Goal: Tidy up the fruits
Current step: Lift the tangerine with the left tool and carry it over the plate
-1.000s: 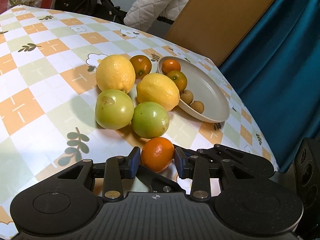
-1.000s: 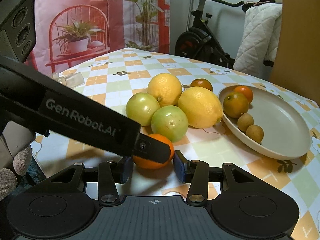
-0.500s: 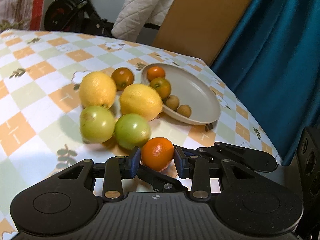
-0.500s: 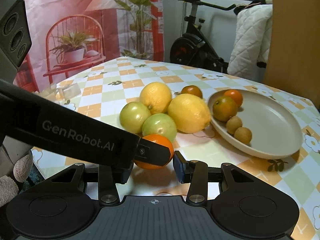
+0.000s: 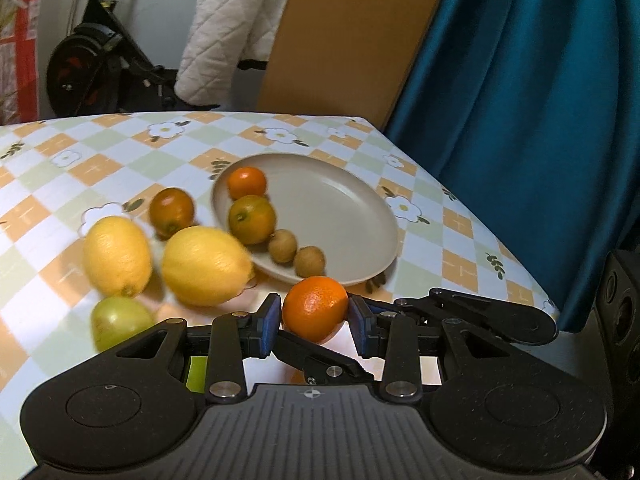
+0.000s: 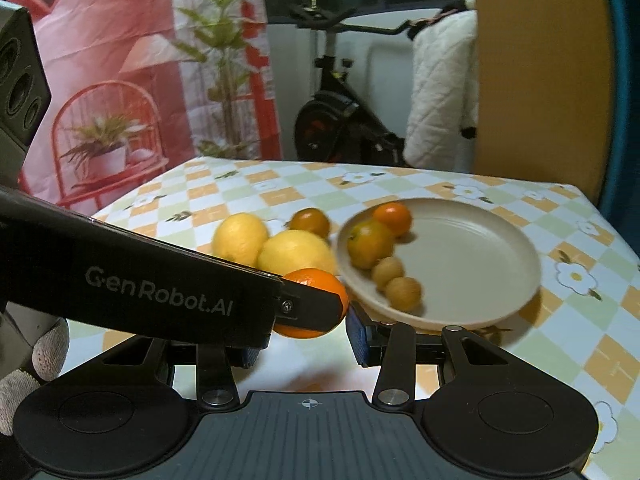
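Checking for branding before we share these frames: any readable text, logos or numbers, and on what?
"GenRobot.AI": pale lettering on the side of the black plastic left gripper's finger arm, crossing the right wrist view.
No other text: the checked floral tablecloth shows only patterns, and nothing is legible on the black exercise bike or the red plant-print backdrop.

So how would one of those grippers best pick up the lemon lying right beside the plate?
Across the narrow middle of the lemon, coming from above. It lies on its side, long axis running between the other lemon and the plate, so those sides look crowded; the near and far flanks seem freer.
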A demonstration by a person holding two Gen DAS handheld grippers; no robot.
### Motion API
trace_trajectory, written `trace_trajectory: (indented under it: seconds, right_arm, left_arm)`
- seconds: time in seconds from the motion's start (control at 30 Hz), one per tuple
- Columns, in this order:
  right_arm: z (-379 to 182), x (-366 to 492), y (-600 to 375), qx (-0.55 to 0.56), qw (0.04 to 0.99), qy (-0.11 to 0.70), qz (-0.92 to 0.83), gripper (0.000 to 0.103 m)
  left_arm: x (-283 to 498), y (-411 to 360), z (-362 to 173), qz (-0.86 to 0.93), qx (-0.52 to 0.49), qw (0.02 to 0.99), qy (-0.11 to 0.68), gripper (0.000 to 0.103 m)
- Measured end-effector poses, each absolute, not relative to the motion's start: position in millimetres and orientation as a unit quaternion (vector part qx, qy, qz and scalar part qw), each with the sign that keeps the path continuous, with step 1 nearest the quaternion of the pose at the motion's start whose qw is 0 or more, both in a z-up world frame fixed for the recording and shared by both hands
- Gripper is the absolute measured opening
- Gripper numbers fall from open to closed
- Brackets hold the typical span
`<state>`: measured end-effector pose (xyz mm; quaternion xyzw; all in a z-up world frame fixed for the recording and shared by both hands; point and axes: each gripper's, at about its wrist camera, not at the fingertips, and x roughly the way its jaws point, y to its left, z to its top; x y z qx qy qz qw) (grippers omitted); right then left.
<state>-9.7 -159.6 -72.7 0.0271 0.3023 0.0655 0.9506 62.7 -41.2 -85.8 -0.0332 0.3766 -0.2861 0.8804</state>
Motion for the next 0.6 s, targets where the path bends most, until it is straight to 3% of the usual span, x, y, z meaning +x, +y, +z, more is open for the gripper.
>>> trace_trajectory:
  seconds: [0.6]
  right_arm:
    - [-82.2, 9.4, -203.0, 0.057, 0.955, 0.290, 0.021, 0.039]
  left_arm:
    - [97.3, -86.4, -89.7, -0.312, -0.017, 0.870, 0.381, 0.039]
